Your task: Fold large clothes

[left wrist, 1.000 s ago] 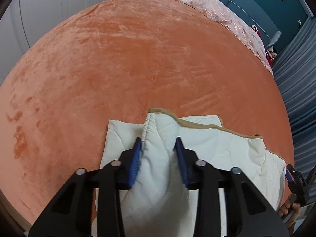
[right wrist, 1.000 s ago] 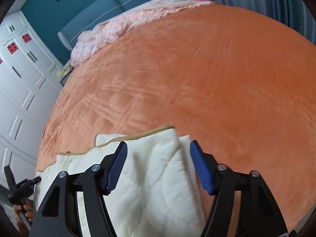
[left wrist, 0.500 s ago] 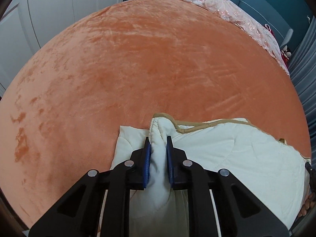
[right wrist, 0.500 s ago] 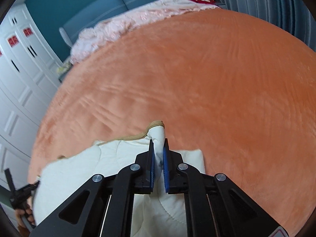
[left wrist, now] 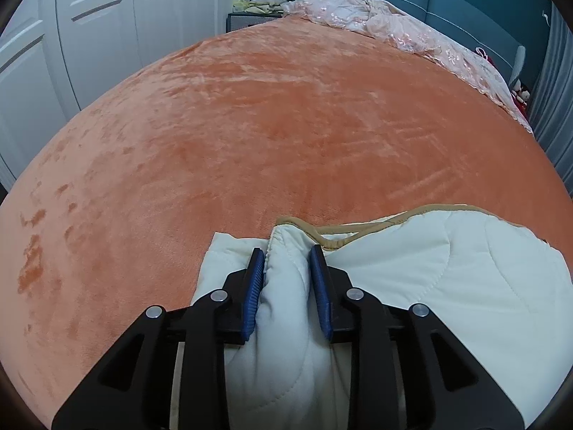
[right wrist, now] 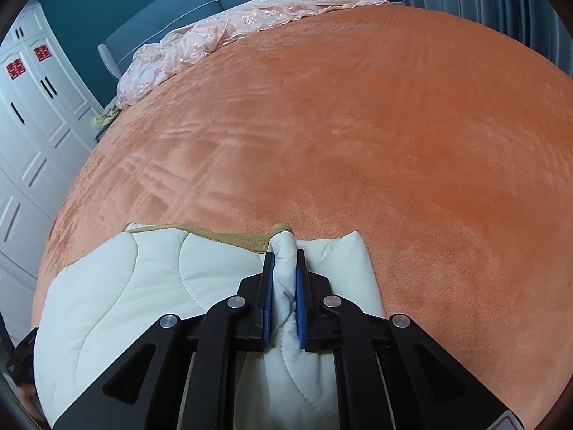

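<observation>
Left gripper (left wrist: 287,279) part open, blue pads against both sides of raised fold at left end of cream quilt (left wrist: 447,272); whether it pinches, cannot tell. Quilt lies folded at near edge of bed (left wrist: 250,136), tan trim along far side, orange cover beneath. Right gripper (right wrist: 284,292) nearly closed, clamping thin ridge at quilt's (right wrist: 118,286) right end. Pink bedding (right wrist: 222,32) along head of bed.

Orange bedspread (left wrist: 250,136), perhaps lace coverlet (right wrist: 200,43)
</observation>
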